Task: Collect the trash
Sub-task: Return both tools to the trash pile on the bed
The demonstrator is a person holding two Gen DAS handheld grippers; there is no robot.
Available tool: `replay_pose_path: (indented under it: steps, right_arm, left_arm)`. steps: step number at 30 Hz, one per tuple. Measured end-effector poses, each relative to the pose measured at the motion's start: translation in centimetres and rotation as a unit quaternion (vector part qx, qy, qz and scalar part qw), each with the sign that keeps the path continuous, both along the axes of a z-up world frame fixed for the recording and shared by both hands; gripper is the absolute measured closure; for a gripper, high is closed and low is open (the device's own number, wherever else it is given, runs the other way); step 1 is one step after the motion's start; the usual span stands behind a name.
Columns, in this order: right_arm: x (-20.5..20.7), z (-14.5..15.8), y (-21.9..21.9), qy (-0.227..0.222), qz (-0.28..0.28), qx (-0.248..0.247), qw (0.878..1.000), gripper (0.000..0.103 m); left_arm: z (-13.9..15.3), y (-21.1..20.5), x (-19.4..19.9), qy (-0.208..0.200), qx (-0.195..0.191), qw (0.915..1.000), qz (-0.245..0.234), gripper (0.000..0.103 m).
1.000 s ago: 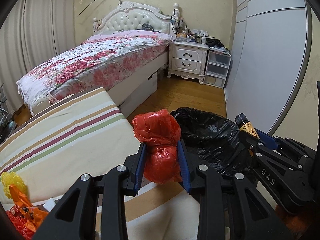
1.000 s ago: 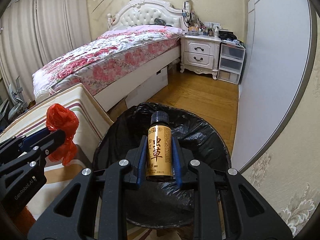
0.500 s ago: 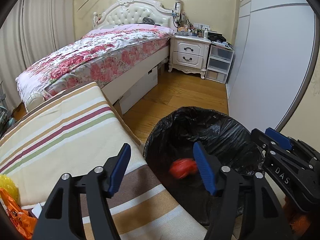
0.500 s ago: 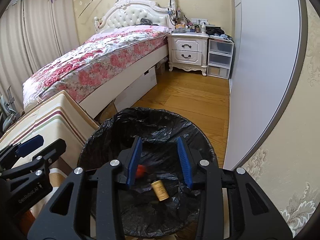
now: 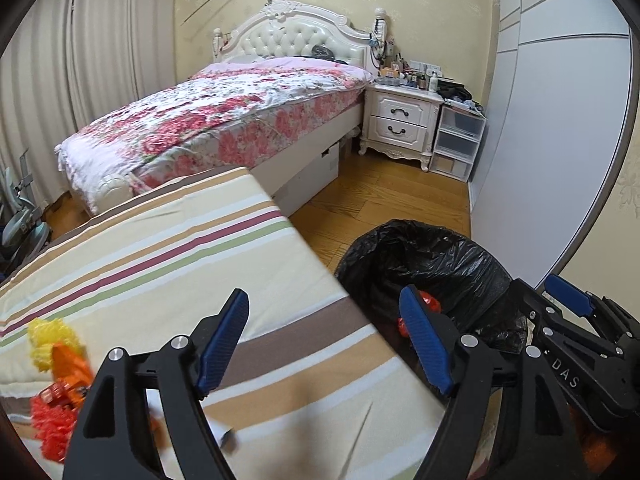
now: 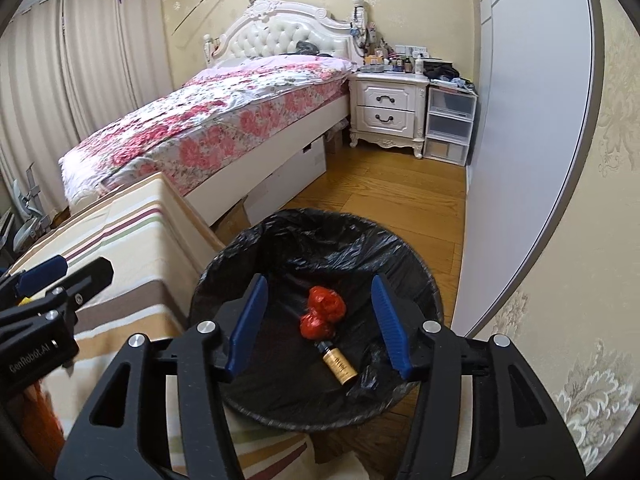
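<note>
Two grippers, jaws spread, nothing held | right gripper point(image 6: 318, 324) above trash bin point(image 6: 400, 240) | red bag point(image 6: 324, 312) and bottle point(image 6: 338, 362) lie below between jaws | left gripper point(image 5: 324, 340) over striped surface point(image 5: 160, 248)

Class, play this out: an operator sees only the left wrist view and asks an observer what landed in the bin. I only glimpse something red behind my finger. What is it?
Observer: A knotted red plastic bag, lying on the bottom of the black-lined trash bin.
Operator: Anything else in there?
Observer: Yes, a small amber bottle with a gold label, on its side, its cap touching the bag.
Operator: Is the right gripper holding anything?
Observer: No. The right gripper is open above the bin, nothing between its blue pads.
</note>
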State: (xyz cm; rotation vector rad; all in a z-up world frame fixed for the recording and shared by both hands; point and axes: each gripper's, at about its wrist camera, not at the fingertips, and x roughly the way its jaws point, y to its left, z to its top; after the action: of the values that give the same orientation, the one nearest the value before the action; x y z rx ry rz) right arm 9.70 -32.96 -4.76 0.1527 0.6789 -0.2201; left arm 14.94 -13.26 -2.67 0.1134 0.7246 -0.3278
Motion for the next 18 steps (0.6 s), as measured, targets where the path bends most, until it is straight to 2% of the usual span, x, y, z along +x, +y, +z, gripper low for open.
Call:
replay_pose_path:
  steps: [6,11,18]
  right_arm:
    - [-2.7,0.4,3.2,0.005,0.035,0.013,0.999,0.049]
    - [-4.5,0.7,6.9,0.006,0.073,0.004,0.997,0.049]
    - [-6.4,0.6,11.8,0.008,0.134,0.005,0.991,0.049]
  left_arm:
    - [0.7,4.5,-3.0,0.0,0.007,0.9995,0.03,0.027]
    - [1.0,8.9,-5.6,-0.003,0.011,0.9976,0.068,0.026]
    - [0.3,15.5,-9.2,-0.002,0.019,0.9906,0.136,0.025]
